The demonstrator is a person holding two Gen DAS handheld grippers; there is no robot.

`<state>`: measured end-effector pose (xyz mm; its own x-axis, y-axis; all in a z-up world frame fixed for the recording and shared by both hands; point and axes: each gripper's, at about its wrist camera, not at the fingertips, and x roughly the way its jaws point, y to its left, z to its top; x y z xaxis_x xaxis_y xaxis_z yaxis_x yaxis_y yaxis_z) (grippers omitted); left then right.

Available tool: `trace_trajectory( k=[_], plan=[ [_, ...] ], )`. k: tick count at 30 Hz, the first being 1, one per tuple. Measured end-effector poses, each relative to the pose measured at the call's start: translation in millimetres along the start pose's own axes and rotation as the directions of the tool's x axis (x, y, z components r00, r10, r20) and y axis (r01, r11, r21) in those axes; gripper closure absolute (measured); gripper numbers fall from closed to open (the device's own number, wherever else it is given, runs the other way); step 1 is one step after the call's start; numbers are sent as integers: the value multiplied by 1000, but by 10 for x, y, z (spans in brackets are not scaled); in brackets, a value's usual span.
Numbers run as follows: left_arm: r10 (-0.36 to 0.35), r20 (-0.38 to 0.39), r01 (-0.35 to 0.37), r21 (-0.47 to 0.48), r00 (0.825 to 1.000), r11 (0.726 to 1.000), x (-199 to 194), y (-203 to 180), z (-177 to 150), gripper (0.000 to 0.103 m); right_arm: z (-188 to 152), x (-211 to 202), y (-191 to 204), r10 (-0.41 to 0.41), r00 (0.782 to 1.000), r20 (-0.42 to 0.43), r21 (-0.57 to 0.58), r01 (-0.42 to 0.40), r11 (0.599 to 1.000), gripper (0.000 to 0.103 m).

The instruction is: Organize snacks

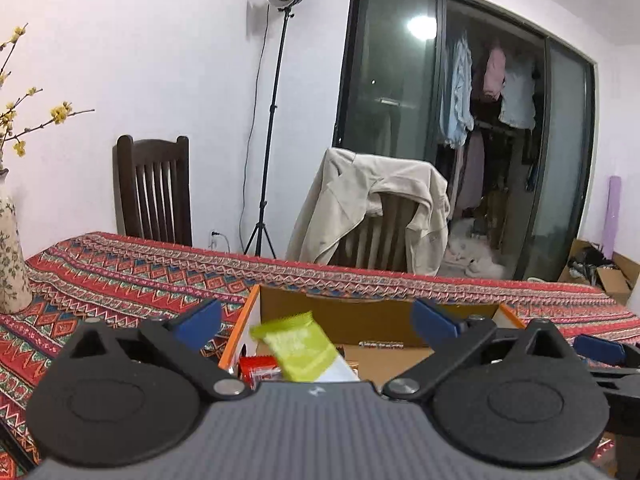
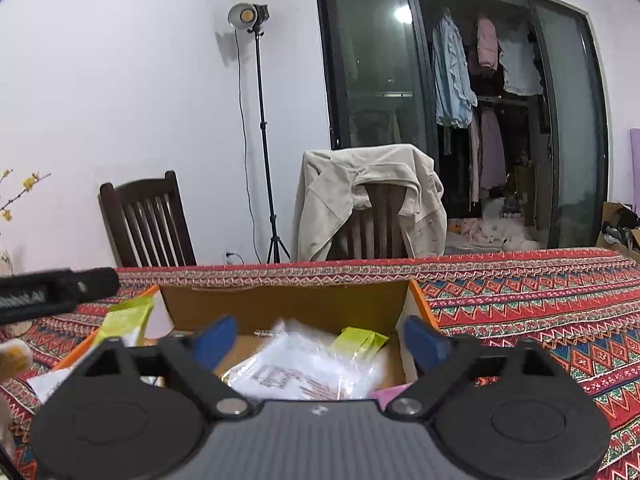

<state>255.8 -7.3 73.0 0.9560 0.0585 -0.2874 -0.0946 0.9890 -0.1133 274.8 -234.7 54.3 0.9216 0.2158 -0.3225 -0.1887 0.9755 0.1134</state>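
An open cardboard box (image 1: 360,322) with orange edges sits on the patterned tablecloth; it also shows in the right wrist view (image 2: 280,308). My left gripper (image 1: 318,326) is open above it. A lime-green snack packet (image 1: 298,346), blurred, lies between the open jaws over the box, touching neither finger. A red snack pack (image 1: 258,366) lies in the box below. My right gripper (image 2: 320,342) is open over the box, above a clear plastic bag of snacks (image 2: 304,368) and a green packet (image 2: 362,340). Another green packet (image 2: 128,318) sits at the box's left edge.
The table has a red patterned cloth (image 2: 520,304). A vase (image 1: 10,248) with yellow-flowered branches stands at the left. Two wooden chairs (image 1: 154,192) are behind the table, one draped with a beige jacket (image 1: 380,208). A light stand (image 1: 276,120) is by the wall.
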Motion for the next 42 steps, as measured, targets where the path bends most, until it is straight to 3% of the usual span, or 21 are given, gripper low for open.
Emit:
trace_trajectory(
  k=[9,13,17,23,29,33,42],
  plan=[
    [3,26,-3,3,1000,1000,-191,-52,108,0,19,-128,-2,-5,1000,23,1,5,1000,0],
    [-17,53,17,6,998,1000,-479,-41,273,0,131,-361,27,-6,999,46,0,6,1000,0],
    [-31,64,26,75,997,997,-824,-46,293,0,185,-710,93,27,998,58,-39,-25,999,0],
    [-68,52,64,71,996,995,-1293,121,63,0,25,-1285,143,69,994,87,-85,-62,994,0],
    [-15,82,9,67,997,998,-1719,289,-326,0,-347,-1648,136,85,996,28,-97,-82,992,0],
    [-26,51,24,30,998,999,-1866,435,-540,0,-582,-1826,103,88,996,-14,-75,-89,993,0],
    [-39,-21,40,41,999,998,-2037,559,-850,0,-911,-2001,67,72,994,-88,-58,-77,995,0]
  ],
)
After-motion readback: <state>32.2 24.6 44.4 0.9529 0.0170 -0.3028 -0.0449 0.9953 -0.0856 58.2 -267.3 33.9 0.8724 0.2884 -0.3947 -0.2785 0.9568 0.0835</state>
